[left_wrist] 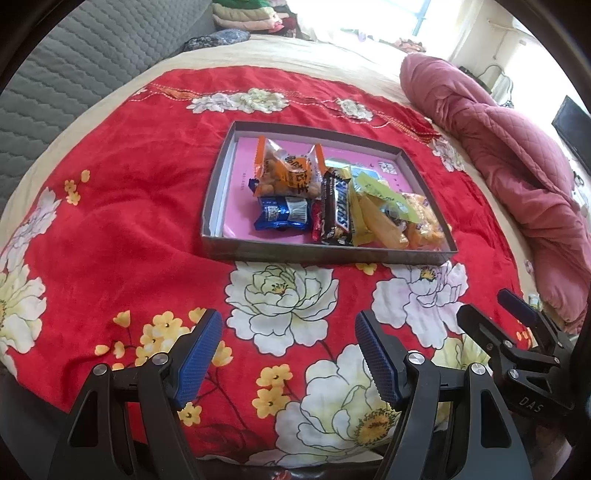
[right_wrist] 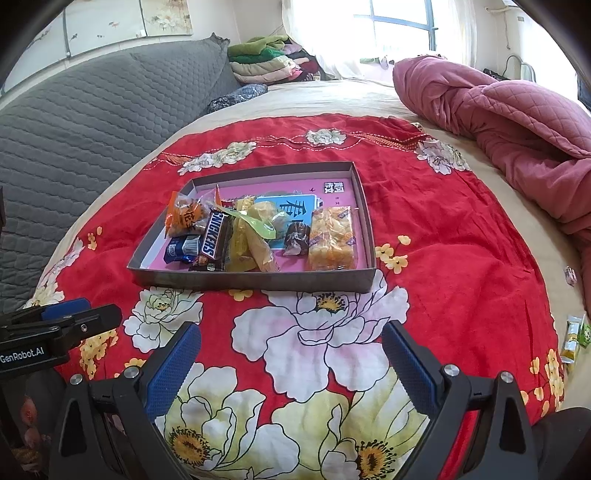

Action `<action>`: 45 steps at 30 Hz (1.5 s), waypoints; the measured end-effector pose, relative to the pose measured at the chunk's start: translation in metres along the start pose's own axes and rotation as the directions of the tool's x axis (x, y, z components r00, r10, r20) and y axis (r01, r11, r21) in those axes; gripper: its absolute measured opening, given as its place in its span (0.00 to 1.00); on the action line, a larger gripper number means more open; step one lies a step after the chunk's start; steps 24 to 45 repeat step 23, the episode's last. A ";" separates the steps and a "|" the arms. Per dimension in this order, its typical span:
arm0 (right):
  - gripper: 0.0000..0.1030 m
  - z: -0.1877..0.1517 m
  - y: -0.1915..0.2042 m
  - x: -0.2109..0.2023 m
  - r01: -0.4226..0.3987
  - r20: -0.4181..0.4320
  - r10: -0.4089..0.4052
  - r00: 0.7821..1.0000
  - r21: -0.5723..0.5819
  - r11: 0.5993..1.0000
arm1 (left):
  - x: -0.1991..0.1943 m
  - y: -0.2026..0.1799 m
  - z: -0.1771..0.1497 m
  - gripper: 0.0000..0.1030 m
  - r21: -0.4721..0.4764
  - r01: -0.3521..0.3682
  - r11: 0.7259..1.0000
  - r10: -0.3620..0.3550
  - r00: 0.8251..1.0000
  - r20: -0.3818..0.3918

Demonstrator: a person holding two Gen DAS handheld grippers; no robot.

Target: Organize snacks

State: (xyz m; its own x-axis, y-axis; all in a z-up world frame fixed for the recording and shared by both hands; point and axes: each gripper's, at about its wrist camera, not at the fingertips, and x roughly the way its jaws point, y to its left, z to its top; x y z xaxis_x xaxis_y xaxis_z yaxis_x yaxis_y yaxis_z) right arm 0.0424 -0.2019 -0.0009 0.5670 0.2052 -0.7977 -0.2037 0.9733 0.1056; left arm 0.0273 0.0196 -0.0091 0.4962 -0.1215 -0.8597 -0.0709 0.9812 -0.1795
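Nearest: left gripper (left_wrist: 288,350), black frame w/ blue textured pads, jaws apart at medium width, nothing between, hovering over the blanket. Right gripper (right_wrist: 291,363), same build, jaws spread wide, also empty, just beside the left one.

Surface: red plush blanket w/ big white/cream peony print and small yellow blossoms (right_wrist: 461,236), laid over a beige bed sheet (right_wrist: 332,99).

Mid: shallow grey cardboard box tray w/ pink printed liner (left_wrist: 325,253) sits on the blanket, ahead of both grippers, well apart from them. Snacks piled inside, mostly toward near/centre: brown Snickers bar (left_wrist: 336,210), blue foil packet (left_wrist: 282,216) left of it, clear orange-trimmed bag of nuts (left_wrist: 288,170) behind, yellow wrapped pieces (right_wrist: 255,243), small dark wrapped candy (right_wrist: 297,238), clear pack of orange puffed snacks (right_wrist: 330,238) at the tray's right side. One green-yellow small packet (right_wrist: 574,338) lies off the blanket at right edge, on the sheet.

Far: crumpled pink quilted comforter (right_wrist: 498,110) right, grey quilted headboard cushion (right_wrist: 92,122) left, stack of folded clothes (right_wrist: 266,62), bright window (right_wrist: 399,33) behind.
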 end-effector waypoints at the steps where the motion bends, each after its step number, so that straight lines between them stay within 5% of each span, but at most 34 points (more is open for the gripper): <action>1: 0.96 0.000 0.000 0.000 0.000 -0.001 0.000 1.000 -0.001 1.000 | 0.000 0.001 0.000 0.74 -0.003 -0.004 1.000 0.004 1.000 0.000; 19: 0.96 -0.003 0.002 0.003 0.003 -0.015 -0.003 1.000 -0.010 1.000 | -0.005 -0.001 0.003 0.74 -0.005 -0.054 0.999 0.055 0.998 0.036; 45: 0.96 -0.003 0.002 0.004 0.004 -0.018 -0.004 1.000 -0.013 1.000 | -0.005 0.000 0.003 0.74 -0.017 -0.032 0.999 0.033 0.999 0.037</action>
